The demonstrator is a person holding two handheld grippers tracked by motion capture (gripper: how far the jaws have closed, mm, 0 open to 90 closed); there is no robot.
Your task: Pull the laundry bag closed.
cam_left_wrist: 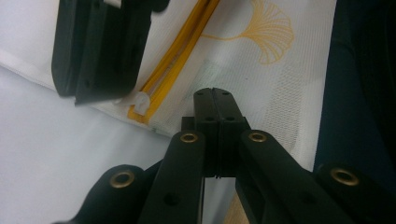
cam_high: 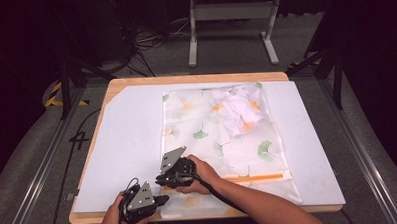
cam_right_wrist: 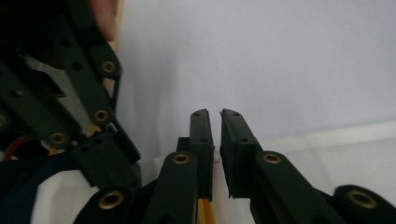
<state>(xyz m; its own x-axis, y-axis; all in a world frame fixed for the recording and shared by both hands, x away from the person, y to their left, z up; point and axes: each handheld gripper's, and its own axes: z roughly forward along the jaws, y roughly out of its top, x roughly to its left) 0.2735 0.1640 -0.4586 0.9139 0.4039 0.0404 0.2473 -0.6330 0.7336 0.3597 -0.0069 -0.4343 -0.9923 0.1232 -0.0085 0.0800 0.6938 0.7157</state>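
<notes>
A white mesh bag [cam_high: 212, 136] printed with ginkgo leaves lies flat on the mat, with crumpled white clothing [cam_high: 239, 110] inside at its far end. An orange zipper [cam_high: 254, 178] runs along its near edge. My right gripper [cam_high: 162, 182] sits at the zipper's left end, shut on the small white zipper pull [cam_left_wrist: 139, 100]; in the right gripper view the jaws [cam_right_wrist: 215, 114] stand a sliver apart above the orange tape. My left gripper [cam_high: 161, 199] is shut, its tips [cam_left_wrist: 213, 92] against the bag's near-left corner; pinched fabric is not discernible.
A white mat [cam_high: 127, 139] covers a wooden tabletop [cam_high: 195, 78], whose near edge lies just below both hands. A grey stand [cam_high: 231, 21] and cables sit on the floor beyond the table. Bare mat stretches left of the bag.
</notes>
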